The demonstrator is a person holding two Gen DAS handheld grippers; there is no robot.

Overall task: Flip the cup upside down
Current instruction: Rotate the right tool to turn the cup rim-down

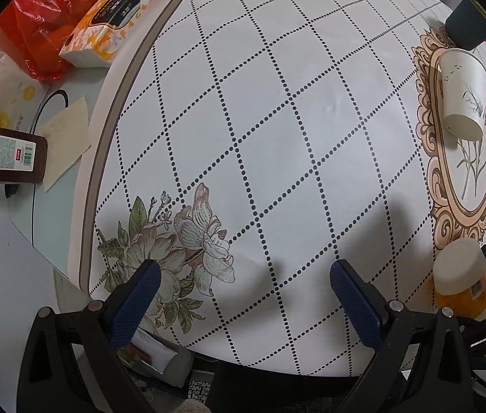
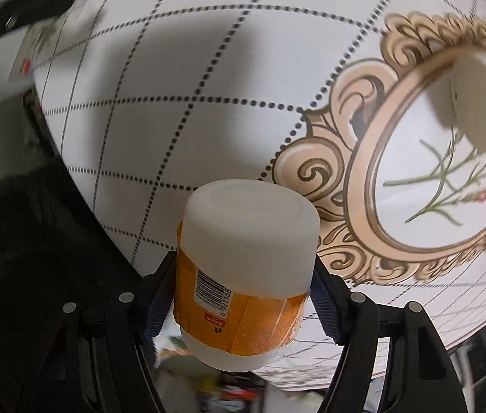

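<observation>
Between my right gripper's (image 2: 243,304) pads sits the cup (image 2: 243,275), clamped at its orange band, base facing the camera, above the table (image 2: 208,120) edge. Looks light, smooth plastic; mid-body hold seems sound. Left gripper (image 1: 243,275) gapes wide, holding nothing.

Frosted white cup (image 2: 248,261) (orange-banded), dotted-grid tablecloth (image 1: 277,137).

Bright, even overhead lighting. Soft shadows fall on the desk (image 1: 311,120) beneath the fingers (image 1: 139,296). Heavy fisheye bowing, dark corners. Right wrist view motion-blurred at edges; left wrist view sharp.
</observation>
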